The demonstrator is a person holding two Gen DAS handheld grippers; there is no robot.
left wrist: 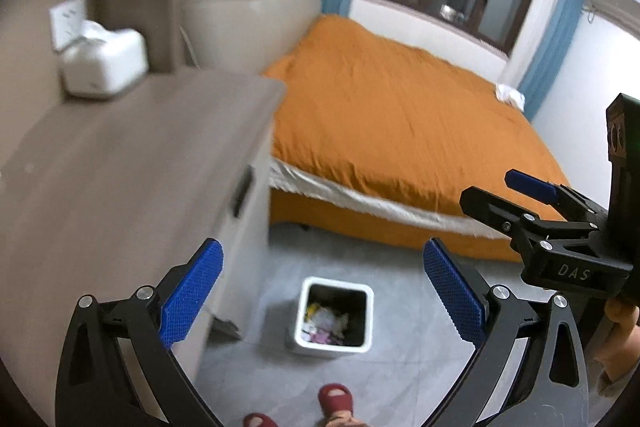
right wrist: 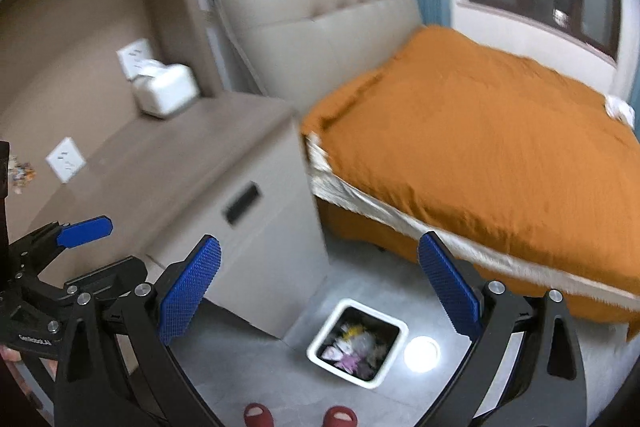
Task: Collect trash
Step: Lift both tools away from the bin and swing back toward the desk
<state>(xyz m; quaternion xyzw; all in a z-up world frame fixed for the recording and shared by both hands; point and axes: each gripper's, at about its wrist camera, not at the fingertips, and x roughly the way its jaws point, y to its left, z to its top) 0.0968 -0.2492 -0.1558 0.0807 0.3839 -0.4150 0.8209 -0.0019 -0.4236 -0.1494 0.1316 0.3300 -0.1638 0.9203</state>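
Observation:
A white square trash bin [left wrist: 334, 319] stands on the grey floor beside the nightstand, with crumpled paper and wrappers inside; it also shows in the right wrist view [right wrist: 357, 345]. My left gripper [left wrist: 322, 291] is open and empty, held high above the bin. My right gripper [right wrist: 318, 291] is open and empty too, also above the bin. The right gripper shows at the right edge of the left wrist view [left wrist: 516, 195], and the left gripper at the left edge of the right wrist view [right wrist: 86, 247].
A wood-topped nightstand [right wrist: 192, 163] stands left of the bin, with a white tissue box [right wrist: 166, 95] at its back. An orange-covered bed [right wrist: 480, 155] fills the right. A small white bundle [left wrist: 510, 94] lies at the bed's far corner. Red slippers [left wrist: 336, 401] are below.

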